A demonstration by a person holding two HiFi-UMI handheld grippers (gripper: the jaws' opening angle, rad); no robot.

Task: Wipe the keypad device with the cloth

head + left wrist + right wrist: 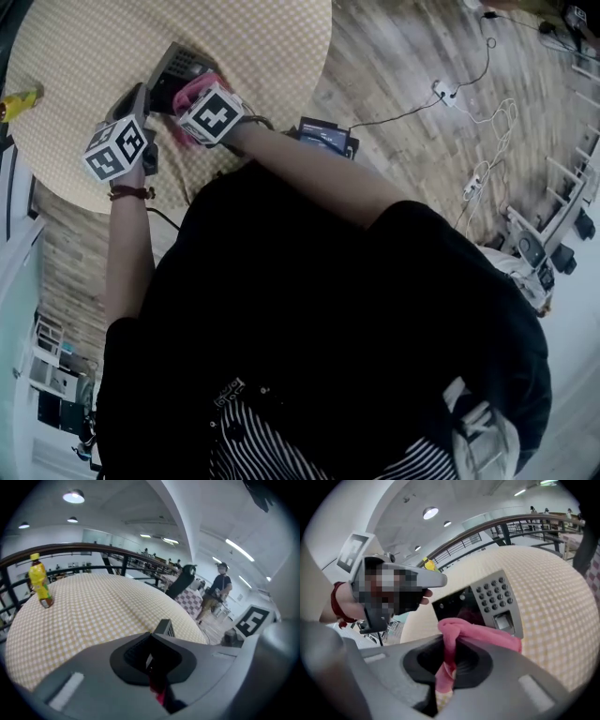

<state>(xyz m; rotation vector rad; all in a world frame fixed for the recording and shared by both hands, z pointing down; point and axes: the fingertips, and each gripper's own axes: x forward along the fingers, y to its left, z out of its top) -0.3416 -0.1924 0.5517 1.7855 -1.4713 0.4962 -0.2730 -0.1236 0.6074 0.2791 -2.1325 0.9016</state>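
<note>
Tightly pinches a pink cloth point(480, 637) in the right tool point(450, 656), jaws closed on a bunched fold that hangs down between them and spills forward over their tips. Holds that cloth against the near end of the keypad device point(494, 597), just ahead of the tool, below the rows of round buttons. Steadies the same device with the left tool point(152, 660), jaws drawn almost together on its thin edge, a grey corner poking up just beyond them. From the head view, both tools side by side, left one just beside the right, device ahead of and between them, cloth tucked under the right tool's marker cube point(214, 112). Under everything, a round desk point(112, 47) in a beige checked cover, spreading out ahead of both tools. Well ahead and to the left of the left tool, near the desk's rim: a yellow bottle point(40, 585), upright. Beyond the desk, ahead and right of the left tool: a person point(218, 592) standing well apart. Off to the right tool's right, on the wooden floor point(394, 56): loose cables point(445, 94).
</note>
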